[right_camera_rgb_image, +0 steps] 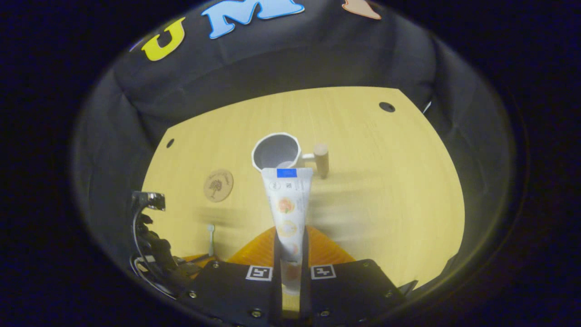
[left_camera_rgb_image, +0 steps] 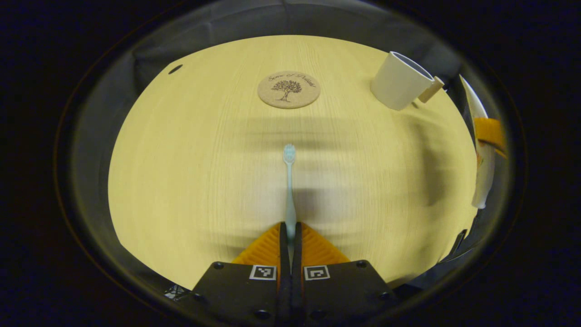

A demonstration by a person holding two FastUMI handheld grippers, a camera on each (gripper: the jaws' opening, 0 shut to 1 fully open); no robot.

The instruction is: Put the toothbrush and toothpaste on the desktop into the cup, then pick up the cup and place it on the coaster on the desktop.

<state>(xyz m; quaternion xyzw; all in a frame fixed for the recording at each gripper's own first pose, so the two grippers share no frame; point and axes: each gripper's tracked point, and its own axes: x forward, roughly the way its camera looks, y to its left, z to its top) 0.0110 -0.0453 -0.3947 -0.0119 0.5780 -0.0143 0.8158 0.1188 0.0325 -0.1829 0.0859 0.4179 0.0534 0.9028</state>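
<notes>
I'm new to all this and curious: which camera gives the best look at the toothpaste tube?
The right gripper view: the toothpaste stands front and centre, clamped between that gripper's fingers, printed face showing. The left gripper view catches it just at its right edge, stretched and partly cut off.

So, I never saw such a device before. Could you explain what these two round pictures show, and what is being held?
A person holds a two-finger gripper in each hand, and a camera rides on each, looking along its orange fingers. In the left gripper view, the left gripper is shut on a toothbrush. In the right gripper view, the right gripper is shut on a toothpaste tube. On the wooden desktop stand an empty white cup with a wooden handle and a round cork coaster.
</notes>
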